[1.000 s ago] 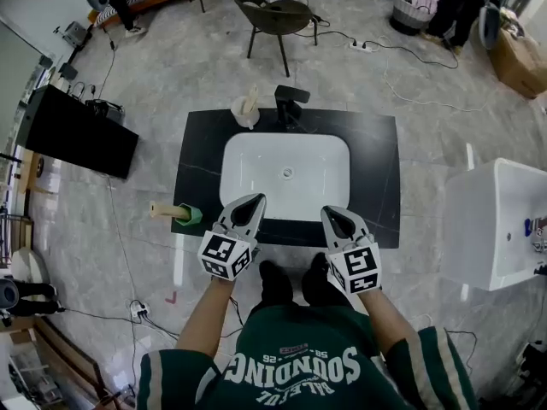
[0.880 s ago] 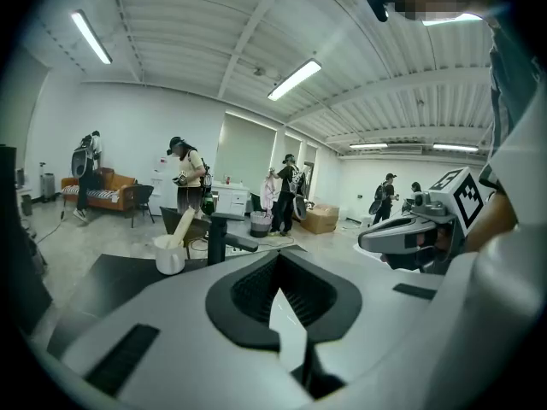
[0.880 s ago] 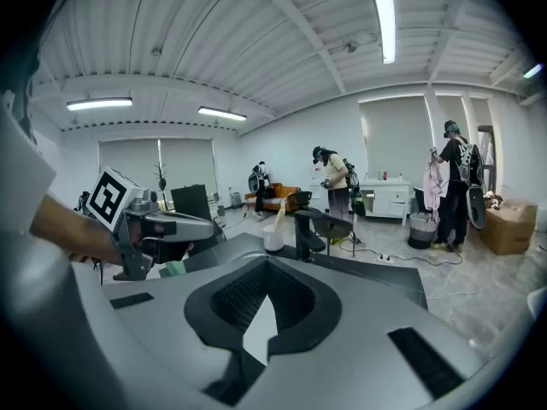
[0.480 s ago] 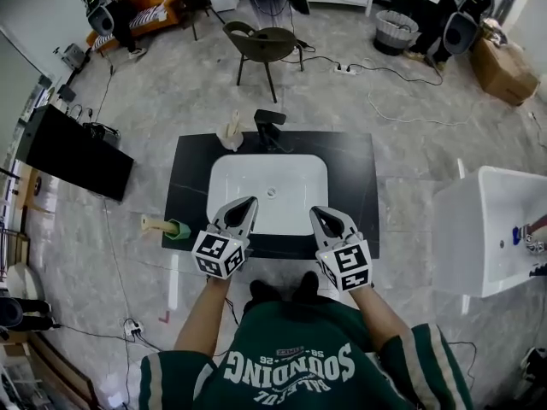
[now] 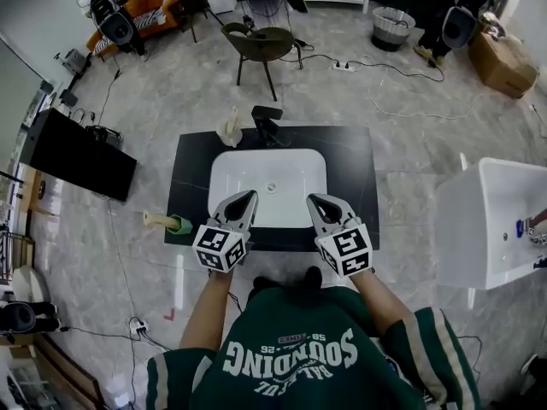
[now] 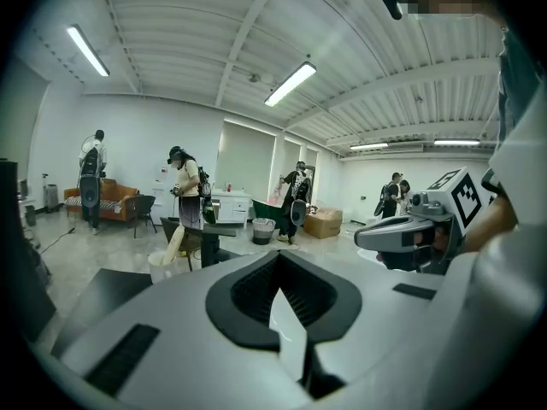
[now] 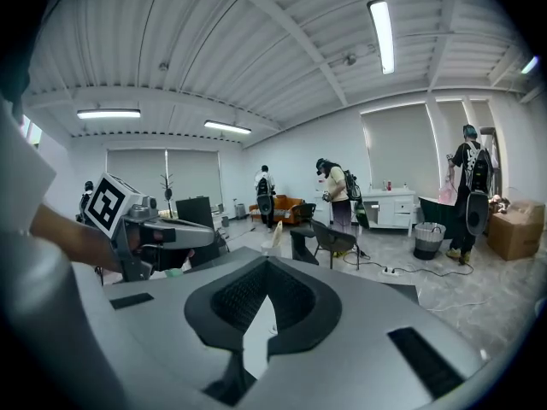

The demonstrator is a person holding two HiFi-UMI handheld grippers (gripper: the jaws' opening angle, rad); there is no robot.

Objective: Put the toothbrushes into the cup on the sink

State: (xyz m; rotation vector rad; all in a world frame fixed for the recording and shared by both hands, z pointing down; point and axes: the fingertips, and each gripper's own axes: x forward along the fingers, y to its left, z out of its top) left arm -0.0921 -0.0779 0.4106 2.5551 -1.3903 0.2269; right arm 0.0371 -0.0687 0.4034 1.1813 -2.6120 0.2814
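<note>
At the counter's lower left corner in the head view lies a green holder (image 5: 180, 224). A pale handle (image 5: 155, 220) sticks out of it sideways, past the counter's edge. Whether that is a toothbrush I cannot tell. Farther up, at the counter's upper left corner, a cream cup (image 5: 227, 133) stands upright with a pale toothbrush (image 5: 232, 118) leaning in it.

The left gripper (image 5: 248, 196) and right gripper (image 5: 314, 200) hover side by side over the basin's near rim. Both have their jaws closed together with nothing between them. The green holder lies near the left gripper, to its left. The cup is well beyond, above and slightly left of that gripper's tips.

The black countertop (image 5: 359, 186) frames a white basin (image 5: 269, 165), bare between the grippers and the cup. A black faucet (image 5: 267, 120) stands just right of the cup at the back edge. Grey floor surrounds the counter. A chair (image 5: 265, 41) stands beyond it, and a white tub (image 5: 479, 229) sits well off at the frame's right.
</note>
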